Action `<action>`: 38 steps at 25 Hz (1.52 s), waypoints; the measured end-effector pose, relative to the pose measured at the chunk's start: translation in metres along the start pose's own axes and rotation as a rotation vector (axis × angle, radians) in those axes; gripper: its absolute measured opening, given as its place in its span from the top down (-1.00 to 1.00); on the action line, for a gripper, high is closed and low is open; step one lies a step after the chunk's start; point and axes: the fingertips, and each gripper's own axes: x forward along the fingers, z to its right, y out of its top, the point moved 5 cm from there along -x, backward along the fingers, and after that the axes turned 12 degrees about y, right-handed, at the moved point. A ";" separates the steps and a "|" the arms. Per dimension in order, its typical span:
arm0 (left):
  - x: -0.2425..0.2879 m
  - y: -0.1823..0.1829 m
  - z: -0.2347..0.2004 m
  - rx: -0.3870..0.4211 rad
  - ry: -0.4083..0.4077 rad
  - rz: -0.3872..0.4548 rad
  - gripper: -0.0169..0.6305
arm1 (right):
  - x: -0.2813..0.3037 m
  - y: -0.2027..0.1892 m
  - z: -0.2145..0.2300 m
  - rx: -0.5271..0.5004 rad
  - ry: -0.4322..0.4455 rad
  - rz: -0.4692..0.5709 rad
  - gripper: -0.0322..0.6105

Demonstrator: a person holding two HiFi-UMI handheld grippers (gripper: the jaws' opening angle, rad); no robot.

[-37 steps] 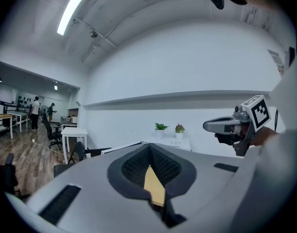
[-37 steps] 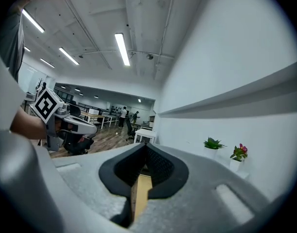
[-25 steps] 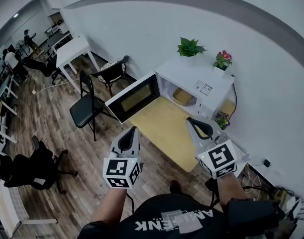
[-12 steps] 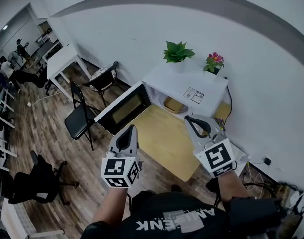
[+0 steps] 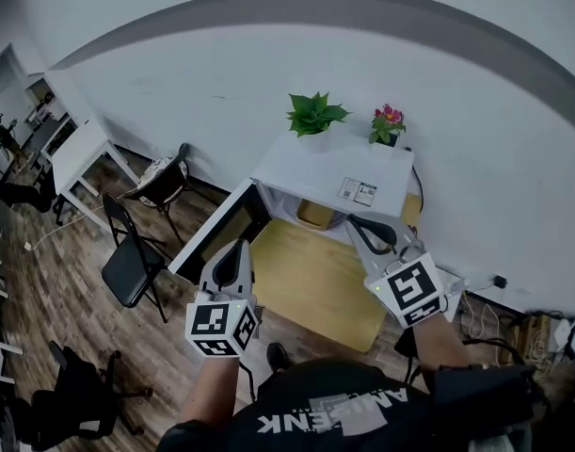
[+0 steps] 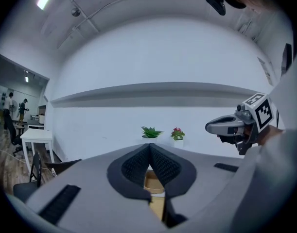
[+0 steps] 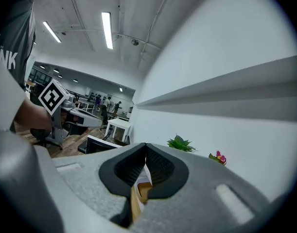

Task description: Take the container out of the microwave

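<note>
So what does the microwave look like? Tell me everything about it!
The microwave is a white box standing at the far end of a yellow, wooden-looking table, close to the white wall. Its door has a white frame and a dark window, and it hangs wide open to the left. A light brown container sits inside. On its flat top are a paper sticker, a green leafy plant and a small plant with pink flowers.

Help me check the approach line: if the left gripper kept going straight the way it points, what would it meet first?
Probably the tan container inside the open microwave: it shows in line past the shut jaws of the left gripper, nothing visible between. Depth is unclear.
</note>
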 end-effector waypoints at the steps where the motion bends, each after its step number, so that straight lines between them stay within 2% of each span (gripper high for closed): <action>1: 0.004 0.002 -0.008 -0.001 -0.016 0.004 0.94 | 0.006 0.003 -0.001 0.003 -0.016 -0.007 0.88; 5: 0.024 0.008 -0.036 0.009 -0.084 0.000 0.94 | 0.028 0.013 -0.001 0.014 -0.092 -0.028 0.88; 10: 0.050 0.008 -0.068 0.011 -0.117 0.002 0.94 | 0.048 0.018 0.001 0.024 -0.181 -0.041 0.88; 15: 0.065 0.003 -0.079 -0.006 -0.220 -0.007 0.94 | 0.064 0.013 -0.008 0.032 -0.212 -0.090 0.81; 22: 0.079 -0.008 -0.103 -0.006 -0.282 -0.031 0.94 | 0.094 0.013 -0.027 0.036 -0.207 -0.130 0.66; 23: 0.080 -0.009 -0.106 -0.008 -0.292 -0.035 0.93 | 0.099 0.012 -0.029 0.038 -0.203 -0.138 0.63; 25: 0.081 -0.013 -0.110 -0.021 -0.315 -0.048 0.75 | 0.107 0.007 -0.034 0.044 -0.183 -0.159 0.58; 32: 0.072 -0.023 -0.118 -0.021 -0.308 -0.072 0.71 | 0.131 -0.030 -0.043 0.051 -0.049 -0.236 0.43; 35: 0.064 -0.027 -0.114 -0.061 -0.310 -0.084 0.71 | 0.138 -0.049 -0.038 0.028 0.007 -0.273 0.41; 38: 0.054 -0.034 -0.112 -0.060 -0.274 -0.098 0.71 | 0.146 -0.075 -0.035 0.024 0.059 -0.311 0.39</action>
